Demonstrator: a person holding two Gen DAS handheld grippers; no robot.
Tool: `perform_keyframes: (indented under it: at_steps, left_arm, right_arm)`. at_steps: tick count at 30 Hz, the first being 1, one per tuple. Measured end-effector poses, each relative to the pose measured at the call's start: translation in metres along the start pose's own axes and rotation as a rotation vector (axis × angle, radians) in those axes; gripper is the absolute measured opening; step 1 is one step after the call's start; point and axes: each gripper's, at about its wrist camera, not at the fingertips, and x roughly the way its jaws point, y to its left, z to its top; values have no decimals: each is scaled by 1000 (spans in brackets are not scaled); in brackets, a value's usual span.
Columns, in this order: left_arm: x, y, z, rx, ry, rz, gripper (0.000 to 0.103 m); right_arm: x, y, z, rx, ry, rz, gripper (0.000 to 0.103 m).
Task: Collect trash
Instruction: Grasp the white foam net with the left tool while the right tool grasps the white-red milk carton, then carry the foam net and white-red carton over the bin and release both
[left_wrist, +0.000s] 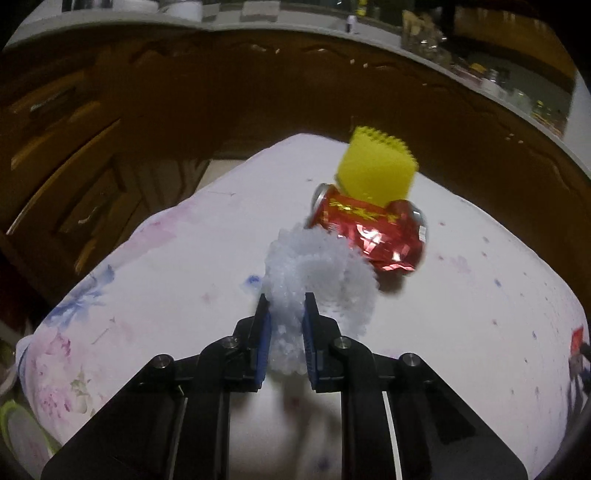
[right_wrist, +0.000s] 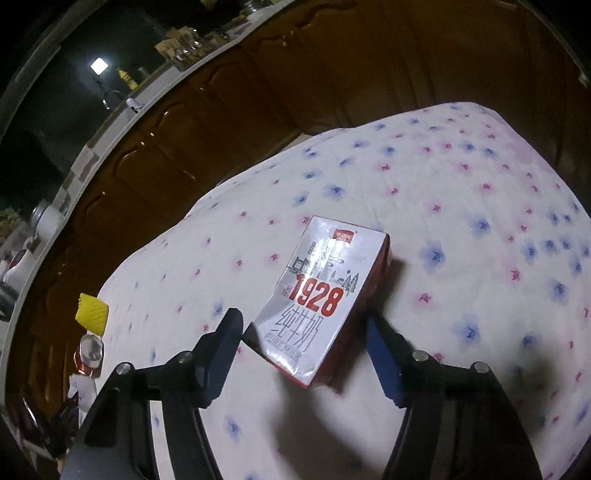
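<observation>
Left gripper (left_wrist: 287, 308): angled steeply down over the table (left_wrist: 155, 295), jaws drawn close and clamped on the near edge of a white foam wad (left_wrist: 317, 273), blue pads pressing it from both sides. Right gripper (right_wrist: 306, 332): also angled steeply down, jaws standing wide, a milk carton (right_wrist: 325, 295) lying flat between them; the pads appear just clear of its sides, though contact at the right pad cannot be told for certain. Carton: white face with red sides, printed "1928" and "PURE MILK", closed, contents not visible. Can (left_wrist: 369, 232): red, crushed, lying on its side just beyond the wad and touching it, silver ends showing; contents not visible. Yellow piece (left_wrist: 376, 170): serrated top edge, standing up directly behind the can, blurred. In the right wrist view the yellow piece (right_wrist: 92, 314), can (right_wrist: 88, 354) and wad (right_wrist: 83, 391) sit in a row at the far left edge of the table, well apart from the carton. Table: covered by a white cloth with pink and blue flowers. Cabinets (left_wrist: 92, 147): dark wood, beyond the table, under a pale counter (left_wrist: 258, 22) crowded with small items too blurred to name.
</observation>
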Motion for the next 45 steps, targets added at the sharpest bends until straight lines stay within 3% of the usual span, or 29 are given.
perform_keyframes:
  at_steps: [1, 3, 8, 14, 23, 32, 45]
  left_arm:
    - [-8, -4, -3, 11, -9, -3, 14]
    - [-24, -10, -9, 30, -26, -28, 14]
    - [-62, -32, -19, 50, -54, -132, 14]
    - [-86, -120, -45, 186, -23, -330, 14]
    - [-97, -252, -87, 390, 67, -522, 14]
    - [-127, -352, -121, 549, 105, -581, 14]
    - [-167, -433, -162, 671, 84, -652, 14]
  right_arm:
    - [-2, -1, -1, -2, -3, 12, 58]
    - [-10, -2, -3, -2, -10, 46, 54]
    - [-29, -12, -8, 0, -2, 116, 54]
    - [-62, -25, -20, -8, -24, 166, 54]
    - [-116, -53, -42, -20, -62, 157, 54]
    - [-159, -98, -59, 36, -110, 136, 54]
    - [-213, -143, -60, 72, -202, 114, 54]
